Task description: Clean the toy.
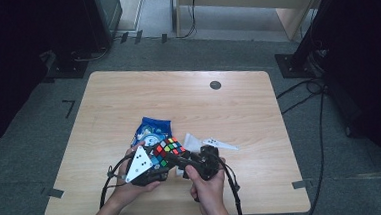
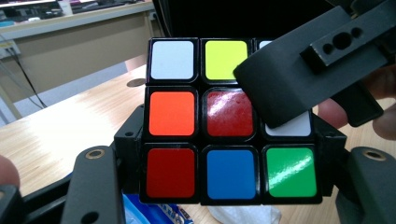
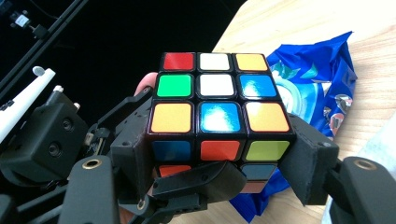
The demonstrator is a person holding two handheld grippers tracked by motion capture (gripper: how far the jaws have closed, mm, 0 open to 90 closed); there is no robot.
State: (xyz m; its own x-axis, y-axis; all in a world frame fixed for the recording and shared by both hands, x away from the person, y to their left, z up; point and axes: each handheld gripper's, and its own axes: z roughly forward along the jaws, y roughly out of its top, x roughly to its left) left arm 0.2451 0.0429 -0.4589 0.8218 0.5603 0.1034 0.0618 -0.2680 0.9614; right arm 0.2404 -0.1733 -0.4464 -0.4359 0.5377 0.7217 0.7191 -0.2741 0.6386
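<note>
Hands come in from six o'clock in the high view, each carrying a gripper over the near middle of the wooden table [image 1: 127, 91]. The left gripper [image 1: 157, 159] holds a puzzle cube [image 1: 170, 151] clamped between its two jaws; in the left gripper view the jaws press on both sides of the cube's bottom row, whose tiles read red, blue and green. The right gripper [image 1: 179, 161] sits just at four o'clock of the cube, its jaws standing fairly wide around the cube's lower layer: in the right gripper view one jaw lies against the underside at six o'clock and the other stands at the corner at four o'clock, but whether the pads press on it I cannot tell. Beyond the cube, at eleven o'clock, a blue snack bag [image 1: 152, 129] lies flat on the table, and at two o'clock a crumpled white tissue [image 1: 193, 142] lies near it. Farther off, a small dark round disc [image 1: 215, 85] sits near the table's far edge.
</note>
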